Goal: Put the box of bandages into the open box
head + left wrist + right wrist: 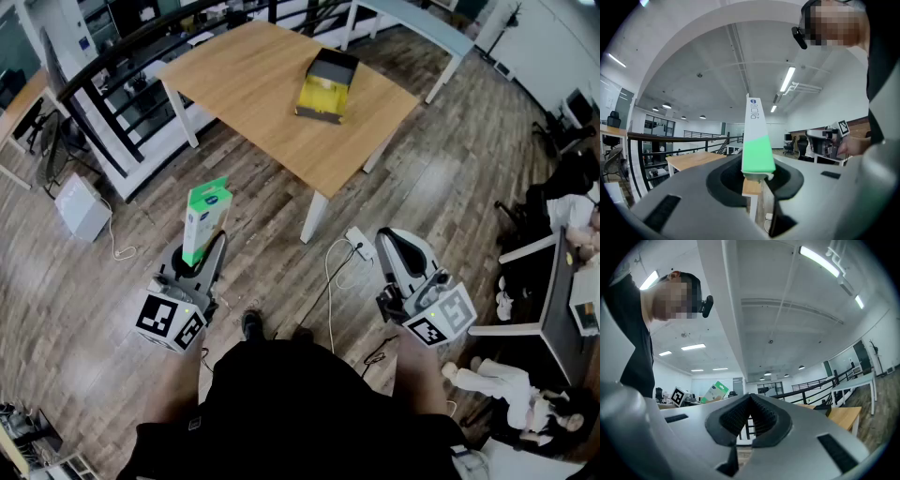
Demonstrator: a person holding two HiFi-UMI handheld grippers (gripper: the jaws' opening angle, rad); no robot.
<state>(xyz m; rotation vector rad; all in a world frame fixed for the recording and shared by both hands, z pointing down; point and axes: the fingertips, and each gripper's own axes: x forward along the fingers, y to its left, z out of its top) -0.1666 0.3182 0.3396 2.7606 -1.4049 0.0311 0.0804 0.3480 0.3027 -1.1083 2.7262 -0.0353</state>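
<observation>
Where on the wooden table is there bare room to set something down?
The light wooden table is bare left of the open black box with yellow lining and along the near edge. Only the right side round that box is crowded.

The bandage box [204, 220] is white with a bright green band and a green top flap. At twelve o'clock the open box [328, 84] is black outside and yellow inside. The bench [253, 75] has a pale wood top and white legs. The floor [103, 309] is grey-brown planks. The left tool [202, 253] and right tool [392, 240] are grey with black pads, and their cubes bear black-and-white square markers.
</observation>
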